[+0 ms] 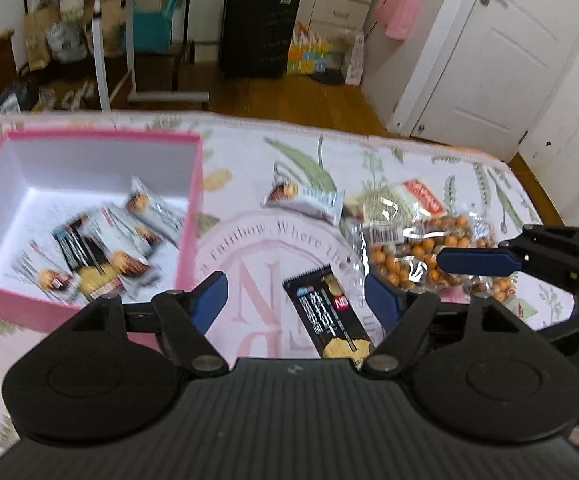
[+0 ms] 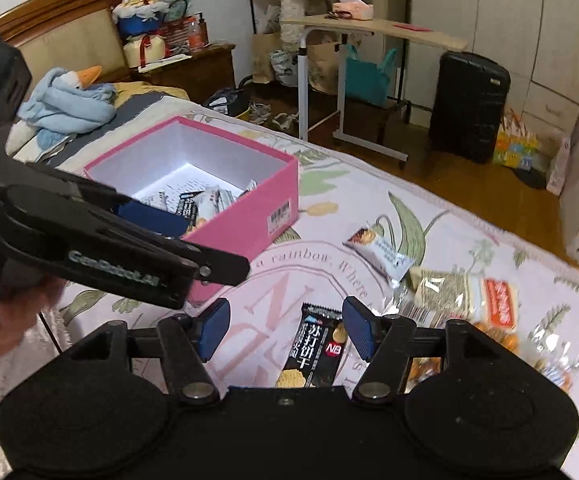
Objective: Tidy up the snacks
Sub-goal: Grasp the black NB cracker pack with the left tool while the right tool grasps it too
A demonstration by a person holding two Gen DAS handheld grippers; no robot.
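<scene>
While the black cracker pack [image 2: 316, 350] lies on the bedspread [image 1: 249, 168] beside the pink box [image 1: 191, 216] of snacks, I've got my right claw [image 2: 285, 330] spread around it, untouched, and my left claw [image 1: 295, 300] released too, peanuts bag [image 1: 421, 256] nearby.

Left gripper [image 1: 295, 300] and right gripper [image 2: 285, 330] both open, angled downward.

- Left tool [image 1: 293, 300] was matte black with a ribbed body, round side housings, silver pivot screws and blue pads [image 1: 209, 300].
- Right tool [image 2: 285, 330] matched it.
- White lettering ran along the left tool's arm.
</scene>
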